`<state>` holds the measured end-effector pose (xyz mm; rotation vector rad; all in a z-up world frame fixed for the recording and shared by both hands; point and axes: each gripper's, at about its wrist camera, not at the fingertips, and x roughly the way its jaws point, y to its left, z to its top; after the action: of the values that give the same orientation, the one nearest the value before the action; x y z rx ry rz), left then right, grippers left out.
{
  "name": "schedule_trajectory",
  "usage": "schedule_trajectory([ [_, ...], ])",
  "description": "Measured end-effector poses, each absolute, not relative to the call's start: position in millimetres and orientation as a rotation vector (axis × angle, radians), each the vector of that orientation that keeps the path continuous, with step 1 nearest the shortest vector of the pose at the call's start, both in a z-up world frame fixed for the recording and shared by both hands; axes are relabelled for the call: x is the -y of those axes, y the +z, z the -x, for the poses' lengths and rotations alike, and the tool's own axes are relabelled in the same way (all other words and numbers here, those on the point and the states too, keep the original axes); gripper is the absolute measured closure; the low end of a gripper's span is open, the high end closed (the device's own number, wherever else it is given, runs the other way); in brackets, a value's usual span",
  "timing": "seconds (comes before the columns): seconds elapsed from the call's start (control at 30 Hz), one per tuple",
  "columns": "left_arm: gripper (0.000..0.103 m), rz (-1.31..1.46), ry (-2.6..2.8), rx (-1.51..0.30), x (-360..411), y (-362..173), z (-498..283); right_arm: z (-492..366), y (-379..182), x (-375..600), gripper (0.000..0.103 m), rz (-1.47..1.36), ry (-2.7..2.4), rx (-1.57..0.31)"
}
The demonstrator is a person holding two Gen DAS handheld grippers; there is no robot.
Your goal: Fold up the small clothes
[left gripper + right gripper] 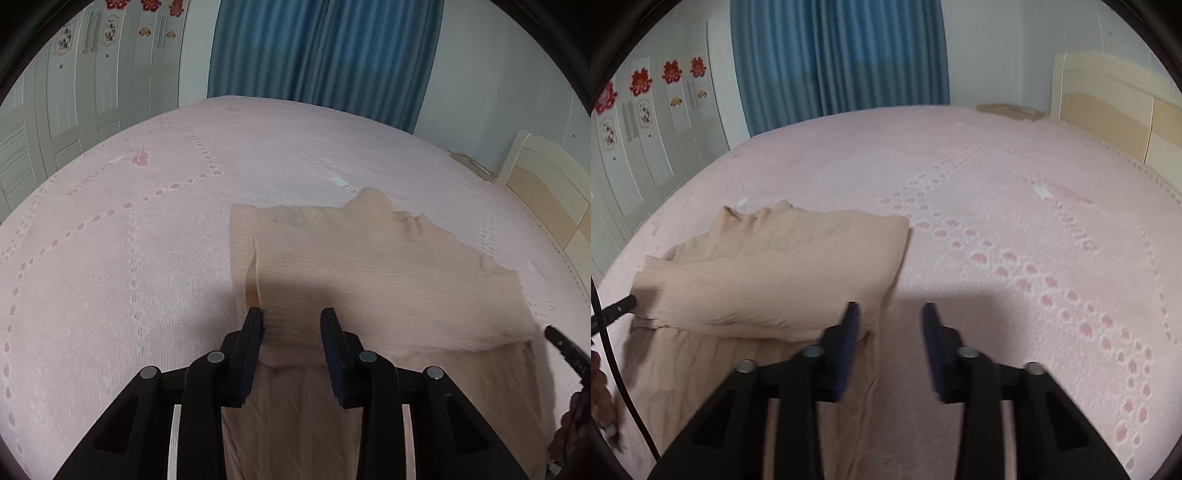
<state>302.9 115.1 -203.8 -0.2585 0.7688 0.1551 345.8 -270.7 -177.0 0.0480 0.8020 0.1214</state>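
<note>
Left tool spread, peach knit sweater folded over

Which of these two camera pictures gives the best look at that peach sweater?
The right wrist view: the folded peach sweater lies whole and clear beside the open right claw. The left wrist view shows it nearer, but the open left claw covers its near edge.

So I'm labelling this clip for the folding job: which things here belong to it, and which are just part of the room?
Job:
- beige knit sweater, partly folded over
- left tool, open above the sweater
- right tool, open by the sweater's edge

Just around:
- pink bedspread under the sweater
- blue curtain
- wardrobe doors
- headboard
</note>
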Motion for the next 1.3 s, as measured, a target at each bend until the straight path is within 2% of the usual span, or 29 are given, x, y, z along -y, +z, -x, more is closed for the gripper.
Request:
schedule_trajectory([
  [0.43, 0.073, 0.255, 0.074, -0.815, -91, -204, -203, -244, -168, 268, 0.08, -0.049, 0.135, -0.772],
  [0.53, 0.07, 0.252, 0.075, -0.793, -89, -199, -177, -218, -164, 272, 0.077, -0.052, 0.096, -0.737],
  [0.6, 0.063, 0.245, 0.077, -0.8, -90, -198, -164, -200, -162, 278, 0.075, -0.08, 0.087, -0.725],
  [0.73, 0.059, 0.265, 0.081, -0.835, -94, -201, -132, -173, -160, 288, 0.075, -0.131, 0.099, -0.758],
  [0.83, 0.051, 0.298, 0.064, -0.854, -99, -203, -108, -154, -156, 291, 0.075, -0.121, 0.091, -0.769],
  [1.0, 0.044, 0.343, 0.031, -0.886, -102, -206, -85, -123, -153, 287, 0.075, -0.133, 0.18, -0.82],
  [1.3, 0.044, 0.333, 0.085, -0.935, -98, -219, -87, -103, -165, 281, 0.075, -0.125, 0.2, -0.893],
])
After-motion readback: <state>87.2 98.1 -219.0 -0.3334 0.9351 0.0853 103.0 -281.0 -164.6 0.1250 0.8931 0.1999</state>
